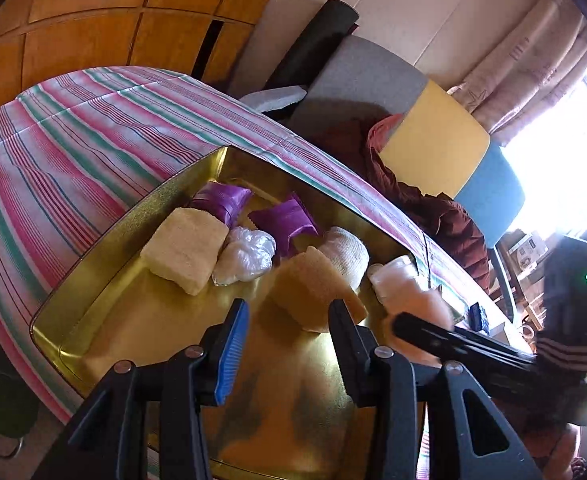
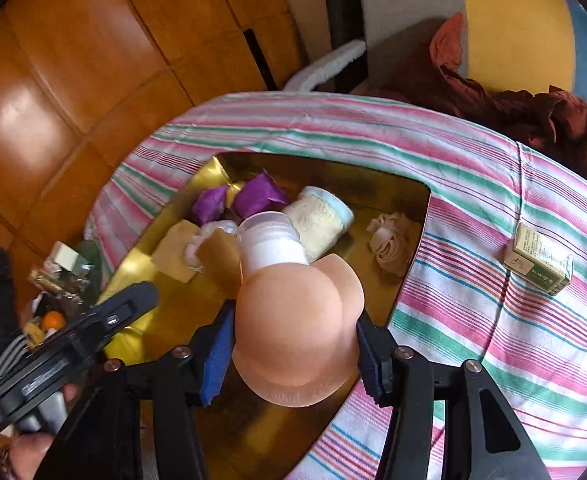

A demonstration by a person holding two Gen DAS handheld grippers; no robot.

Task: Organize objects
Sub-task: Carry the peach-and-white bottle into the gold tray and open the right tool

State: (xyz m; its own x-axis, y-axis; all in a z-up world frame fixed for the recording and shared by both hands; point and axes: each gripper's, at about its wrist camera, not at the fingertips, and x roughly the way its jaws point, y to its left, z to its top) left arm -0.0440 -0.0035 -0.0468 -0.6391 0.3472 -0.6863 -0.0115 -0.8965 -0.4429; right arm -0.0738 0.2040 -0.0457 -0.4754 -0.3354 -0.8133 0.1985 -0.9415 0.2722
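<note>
1. Striped cloth (image 2: pixel 473 216) covers the table, and a gold tray (image 2: pixel 397 200) sits on it as the landmark.
2. Over the tray's near edge, the right gripper (image 2: pixel 293 354) clamps a peach squeeze bottle (image 2: pixel 297 336), white cap (image 2: pixel 271 240) pointing at the tray's far side.
3. Its long axis runs straight ahead along the fingers.
4. Beside it over the tray, the left gripper (image 1: pixel 289 340) hangs parted and empty, facing a tan sponge (image 1: pixel 313 288).
5. My guess: the bottle goes down near the rolled towel (image 2: pixel 321 220).
</note>
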